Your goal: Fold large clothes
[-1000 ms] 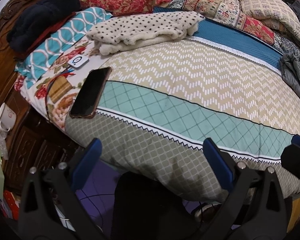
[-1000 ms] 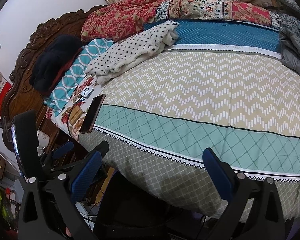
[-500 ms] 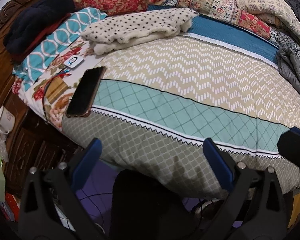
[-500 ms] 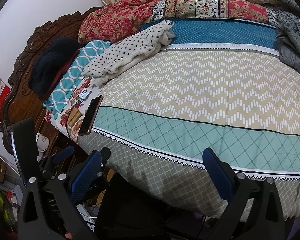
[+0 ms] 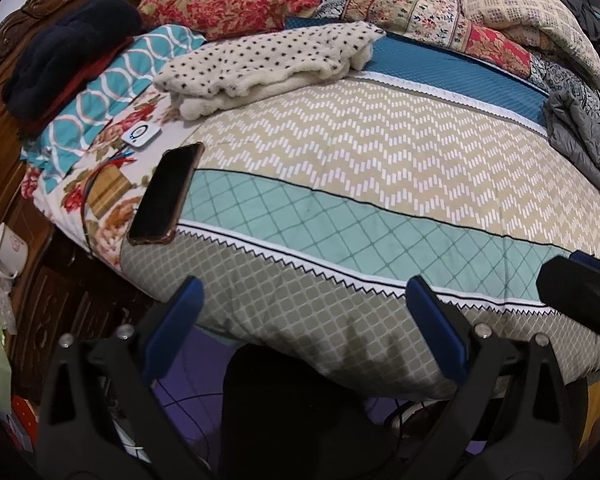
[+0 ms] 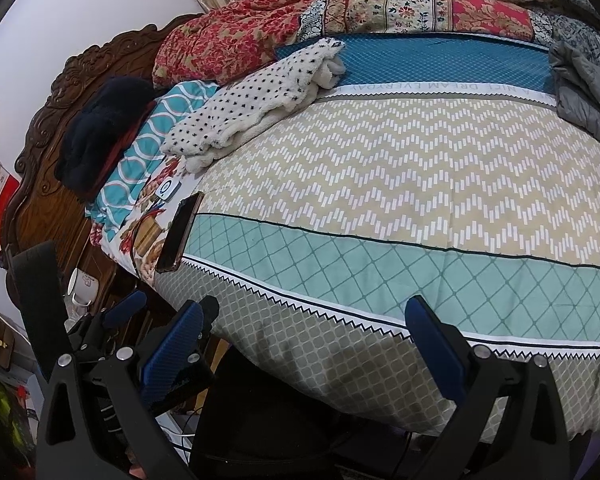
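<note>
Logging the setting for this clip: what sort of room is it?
Most likely a home bedroom: a carved wooden headboard, a bed piled with quilts and folded clothes, and a mug on a bedside cabinet.

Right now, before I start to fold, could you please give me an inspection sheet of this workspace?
Surface: striped quilt, spread over the bed.
Job's things: dotted fleece, folded near the pillows; grey jacket, crumpled at the right edge.
Clutter: phone lying at the quilt's left edge; small white device next to it; mug beside the bed.
Grippers: left hand-held gripper and right hand-held gripper open, holding nothing.
Cables: red and blue wires beside the phone.
Surroundings: carved headboard; heaped quilts behind.
</note>
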`<state>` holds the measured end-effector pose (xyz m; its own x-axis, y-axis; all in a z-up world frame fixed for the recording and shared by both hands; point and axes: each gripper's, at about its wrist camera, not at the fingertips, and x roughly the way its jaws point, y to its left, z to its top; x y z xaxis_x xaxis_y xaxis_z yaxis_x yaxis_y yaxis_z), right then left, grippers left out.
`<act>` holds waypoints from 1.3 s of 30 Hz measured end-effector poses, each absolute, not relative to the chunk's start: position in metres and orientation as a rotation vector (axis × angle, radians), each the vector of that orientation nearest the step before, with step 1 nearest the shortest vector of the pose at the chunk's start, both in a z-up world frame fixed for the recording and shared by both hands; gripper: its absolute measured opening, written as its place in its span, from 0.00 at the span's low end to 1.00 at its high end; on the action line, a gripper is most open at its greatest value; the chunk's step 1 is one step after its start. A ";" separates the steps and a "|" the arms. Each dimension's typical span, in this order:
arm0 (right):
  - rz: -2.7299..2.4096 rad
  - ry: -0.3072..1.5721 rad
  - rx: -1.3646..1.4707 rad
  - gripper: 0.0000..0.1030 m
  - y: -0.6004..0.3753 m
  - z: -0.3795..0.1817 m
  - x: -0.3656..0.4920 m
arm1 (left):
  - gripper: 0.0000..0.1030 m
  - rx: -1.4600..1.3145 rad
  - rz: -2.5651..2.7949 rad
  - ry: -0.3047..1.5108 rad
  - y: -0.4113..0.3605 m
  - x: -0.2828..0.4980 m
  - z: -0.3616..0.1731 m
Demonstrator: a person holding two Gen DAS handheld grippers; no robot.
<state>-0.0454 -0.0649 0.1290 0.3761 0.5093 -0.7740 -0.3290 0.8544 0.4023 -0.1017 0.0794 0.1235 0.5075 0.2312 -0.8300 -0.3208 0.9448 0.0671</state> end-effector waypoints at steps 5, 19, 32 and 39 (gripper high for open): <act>0.539 1.062 0.200 0.24 -0.065 0.128 -0.045 | 0.94 -0.093 0.342 0.988 0.079 -0.101 0.123; 0.538 1.070 0.213 0.24 -0.067 0.125 -0.045 | 0.94 -0.085 0.383 1.018 0.082 -0.100 0.116; 0.540 1.081 0.220 0.24 -0.066 0.122 -0.047 | 0.94 -0.129 0.374 1.059 0.086 -0.100 0.110; 0.542 1.092 0.224 0.24 -0.066 0.119 -0.047 | 0.94 -0.139 0.370 1.083 0.087 -0.099 0.105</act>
<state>-0.0471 -0.0659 0.1193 0.3470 0.5210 -0.7799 -0.3061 0.8489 0.4309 -0.0992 0.0871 0.1049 0.4140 0.2261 -0.8817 -0.3610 0.9300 0.0690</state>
